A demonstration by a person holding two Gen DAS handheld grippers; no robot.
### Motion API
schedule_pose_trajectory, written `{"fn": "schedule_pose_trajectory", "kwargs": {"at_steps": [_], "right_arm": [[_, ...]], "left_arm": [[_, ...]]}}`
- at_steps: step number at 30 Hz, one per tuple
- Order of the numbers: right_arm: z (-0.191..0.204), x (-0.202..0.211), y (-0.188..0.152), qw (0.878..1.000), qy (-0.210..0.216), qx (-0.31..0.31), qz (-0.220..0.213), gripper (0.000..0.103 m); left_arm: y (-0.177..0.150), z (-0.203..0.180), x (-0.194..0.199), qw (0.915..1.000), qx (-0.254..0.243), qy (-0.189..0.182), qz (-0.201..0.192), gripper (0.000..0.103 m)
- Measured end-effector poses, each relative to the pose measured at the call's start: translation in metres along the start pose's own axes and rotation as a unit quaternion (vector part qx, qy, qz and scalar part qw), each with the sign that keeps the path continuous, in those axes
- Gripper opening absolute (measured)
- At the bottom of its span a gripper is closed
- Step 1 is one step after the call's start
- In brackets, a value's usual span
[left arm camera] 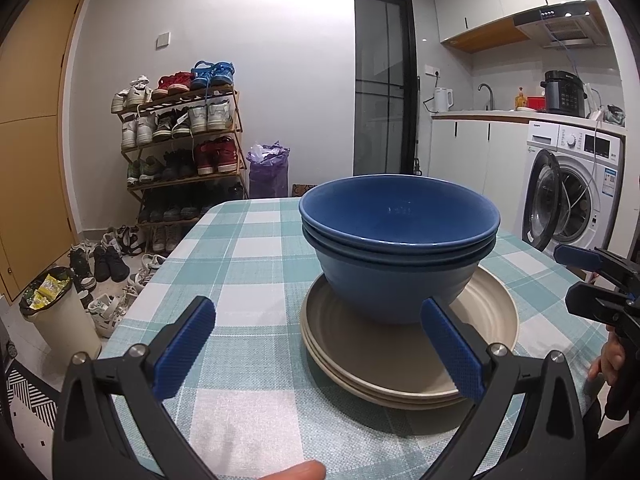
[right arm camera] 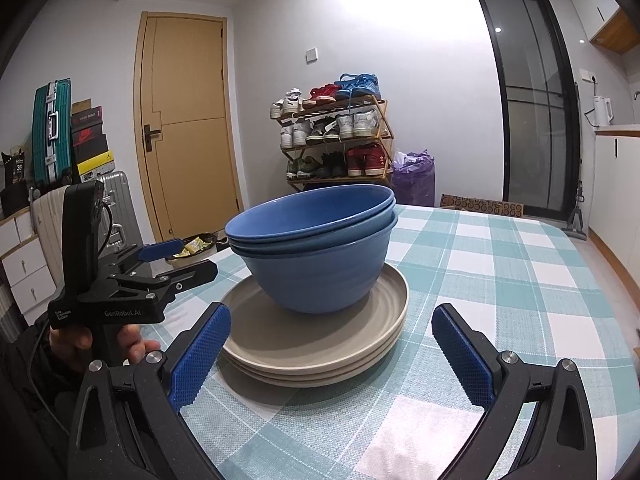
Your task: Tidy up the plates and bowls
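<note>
Nested blue bowls (left arm camera: 396, 248) stand on a stack of beige plates (left arm camera: 384, 364) on the checked tablecloth (left arm camera: 240, 264). My left gripper (left arm camera: 316, 344) is open and empty, just in front of the stack and a little to its left. In the right wrist view the same blue bowls (right arm camera: 316, 244) sit on the beige plates (right arm camera: 312, 348). My right gripper (right arm camera: 332, 348) is open and empty, close in front of the plates. The left gripper shows at the left of the right wrist view (right arm camera: 176, 260), and the right gripper at the right edge of the left wrist view (left arm camera: 576, 276).
The table's far edge (left arm camera: 256, 200) faces a shoe rack (left arm camera: 180, 148) and a purple bag (left arm camera: 268, 170). A bin (left arm camera: 60, 312) stands on the floor at left. A washing machine (left arm camera: 568, 192) stands at right. A wooden door (right arm camera: 188, 120) and suitcases (right arm camera: 52, 132) are at left.
</note>
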State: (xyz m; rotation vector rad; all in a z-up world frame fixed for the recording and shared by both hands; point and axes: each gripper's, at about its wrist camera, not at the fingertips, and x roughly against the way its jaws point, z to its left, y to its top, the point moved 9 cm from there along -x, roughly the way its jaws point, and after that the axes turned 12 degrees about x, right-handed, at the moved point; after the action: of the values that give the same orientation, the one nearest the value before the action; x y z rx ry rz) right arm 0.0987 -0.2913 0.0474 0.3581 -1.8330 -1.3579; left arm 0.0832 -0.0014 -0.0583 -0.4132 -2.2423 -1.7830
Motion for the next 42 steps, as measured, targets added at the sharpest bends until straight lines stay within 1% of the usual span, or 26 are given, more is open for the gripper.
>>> {"fn": "schedule_pose_trajectory", "kwargs": {"at_steps": [16, 42], "right_arm": [[-0.001, -0.0007, 0.0001, 1.0, -0.001, -0.001, -0.002, 0.102], [0.004, -0.0025, 0.0001, 1.0, 0.005, -0.001, 0.0, 0.102]], "left_arm": [[-0.0007, -0.0042, -0.0003, 1.0, -0.001, -0.008, 0.002, 0.103], [-0.0024, -0.0046, -0.0001, 1.0, -0.001, -0.009, 0.002, 0.103]]}}
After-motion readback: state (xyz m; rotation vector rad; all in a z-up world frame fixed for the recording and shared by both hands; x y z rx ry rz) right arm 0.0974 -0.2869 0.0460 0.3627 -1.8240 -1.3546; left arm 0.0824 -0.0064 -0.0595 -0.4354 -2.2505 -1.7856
